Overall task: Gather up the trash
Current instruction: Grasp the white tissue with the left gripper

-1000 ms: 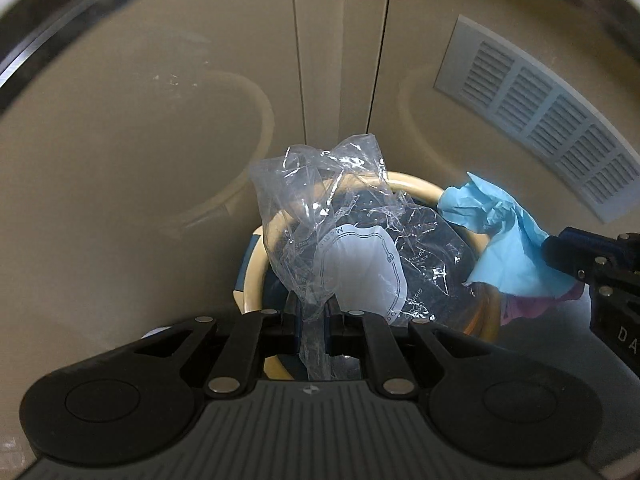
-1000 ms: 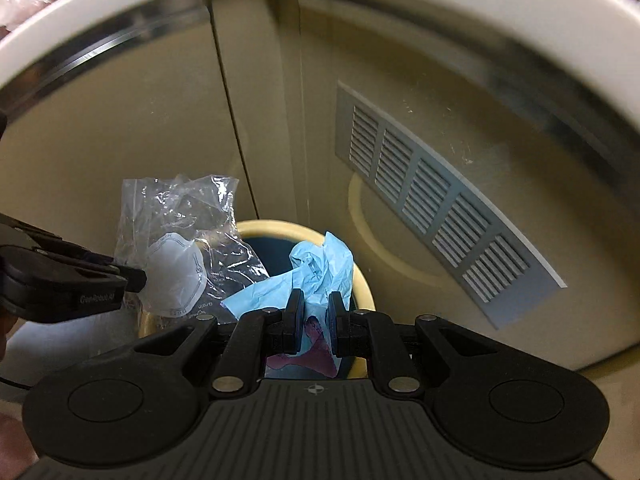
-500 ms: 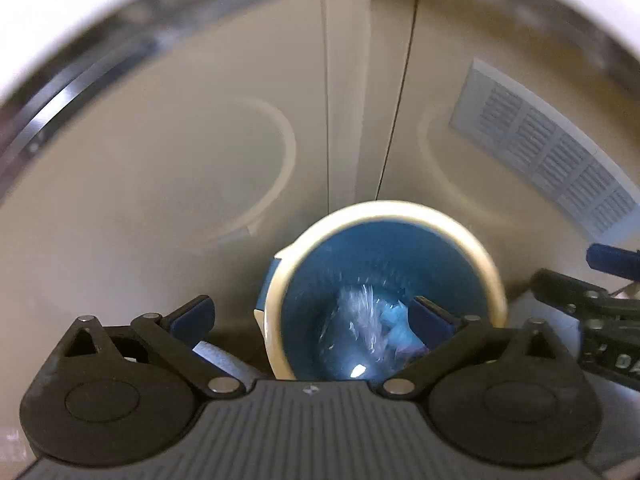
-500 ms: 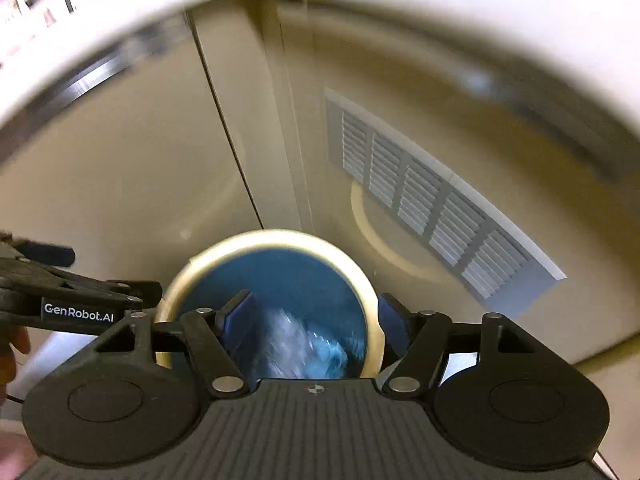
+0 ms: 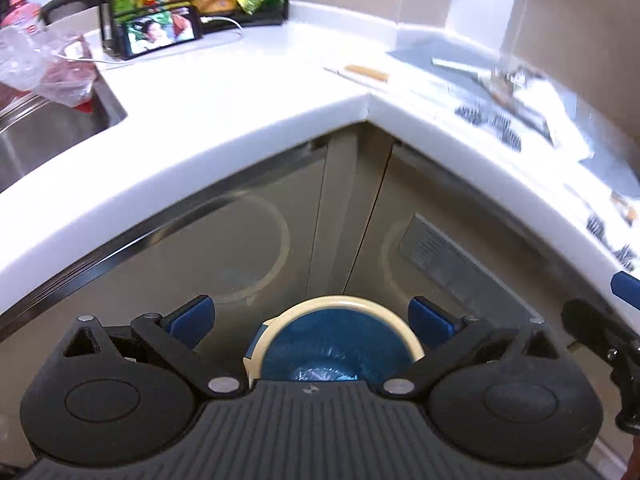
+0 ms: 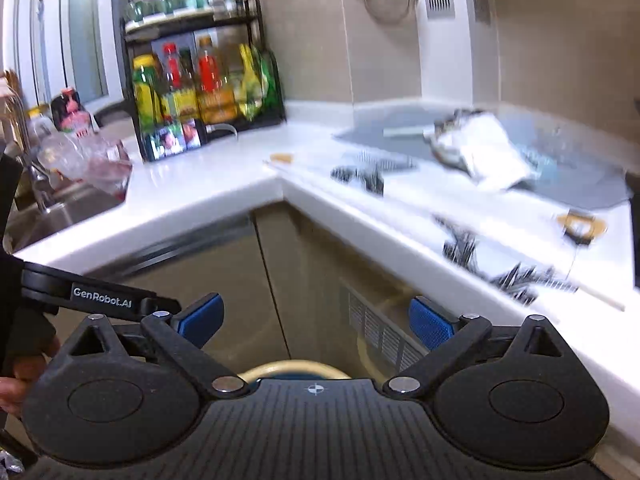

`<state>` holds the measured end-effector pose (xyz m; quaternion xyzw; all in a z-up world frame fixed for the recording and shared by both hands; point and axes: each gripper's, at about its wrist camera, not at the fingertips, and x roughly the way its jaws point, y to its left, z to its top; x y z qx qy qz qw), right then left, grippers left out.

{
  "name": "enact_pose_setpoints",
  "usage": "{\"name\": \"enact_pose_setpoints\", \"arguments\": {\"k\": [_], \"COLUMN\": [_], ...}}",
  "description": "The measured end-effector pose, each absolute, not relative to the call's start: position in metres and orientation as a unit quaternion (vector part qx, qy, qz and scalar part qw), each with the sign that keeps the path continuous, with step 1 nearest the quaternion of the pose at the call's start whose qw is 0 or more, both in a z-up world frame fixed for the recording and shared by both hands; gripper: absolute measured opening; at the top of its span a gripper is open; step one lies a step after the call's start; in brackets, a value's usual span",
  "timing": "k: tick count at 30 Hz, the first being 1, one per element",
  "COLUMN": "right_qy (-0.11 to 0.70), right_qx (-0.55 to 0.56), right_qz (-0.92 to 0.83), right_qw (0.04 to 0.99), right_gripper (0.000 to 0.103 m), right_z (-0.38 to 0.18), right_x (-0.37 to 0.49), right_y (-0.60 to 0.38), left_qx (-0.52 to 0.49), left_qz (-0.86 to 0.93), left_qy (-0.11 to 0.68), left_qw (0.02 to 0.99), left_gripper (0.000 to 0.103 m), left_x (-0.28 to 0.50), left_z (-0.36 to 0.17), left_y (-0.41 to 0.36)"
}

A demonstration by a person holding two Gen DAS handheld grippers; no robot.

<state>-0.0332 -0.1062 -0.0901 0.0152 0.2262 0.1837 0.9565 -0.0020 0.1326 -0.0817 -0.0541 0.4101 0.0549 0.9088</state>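
A blue trash bin with a cream rim (image 5: 332, 344) stands on the floor in the cabinet corner, below my left gripper (image 5: 311, 318), which is open and empty. Some clear and blue trash (image 5: 324, 372) lies inside the bin. My right gripper (image 6: 316, 318) is open and empty too, raised above the bin, whose rim (image 6: 288, 370) just shows. On the white counter lie a crumpled white wrapper (image 6: 484, 148), thin sticks (image 5: 366, 73) and dark scraps (image 6: 360, 174). The left gripper's body (image 6: 100, 294) shows in the right wrist view.
A white L-shaped counter (image 5: 240, 96) wraps the corner, with a steel sink (image 5: 36, 136) at left holding a plastic bag (image 5: 44, 72). A black rack of bottles (image 6: 204, 92) and a phone (image 5: 162, 34) stand at the back. A vent grille (image 6: 380, 332) is on the right cabinet door.
Both grippers opened and dropped the clear bag with the mask and the blue wrapper into the bin. Both then rose, so the counter top came into view.
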Motion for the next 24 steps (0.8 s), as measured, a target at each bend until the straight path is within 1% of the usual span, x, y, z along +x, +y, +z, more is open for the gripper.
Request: {"name": "enact_pose_setpoints", "arguments": {"k": [2,6,10,13,18,22,24], "right_qy": [0.204,0.157,0.14,0.142,0.154,0.168,0.175], "right_qx": [0.009,-0.016,-0.058,-0.075,-0.077,-0.082,-0.082], "right_qz": [0.167,0.093,0.036,0.024,0.02,0.015,0.016], "right_qw": [0.965,0.983,0.988,0.987,0.985,0.982,0.981], "right_gripper": [0.1,0.101,0.102,0.102,0.103,0.103,0.103], "right_z": [-0.077,-0.056,-0.052,-0.057,-0.064,-0.068,-0.068], "right_x": [-0.038,-0.033,-0.023,-0.019,-0.008,0.002,0.006], "right_y": [-0.111,-0.125,-0.139,-0.149,-0.158,-0.165,-0.169], "left_qx": [-0.063,-0.06,-0.048,-0.042,-0.044,-0.048,-0.049], "left_qz": [0.052,0.037,0.012,-0.019,-0.09,-0.104,-0.114], "left_qy": [0.401,0.369,0.339,0.328,0.347,0.372,0.4], "left_qw": [0.912,0.927,0.939,0.944,0.933,0.921,0.908], "left_gripper": [0.103,0.103,0.103,0.103,0.103,0.103,0.103], "left_x": [-0.004,0.005,0.035,0.069,0.143,0.199,0.224], "left_z": [-0.078,-0.054,-0.026,-0.005,0.01,-0.001,-0.012], "left_y": [0.135,0.127,0.098,0.064,-0.003,-0.056,-0.077]}}
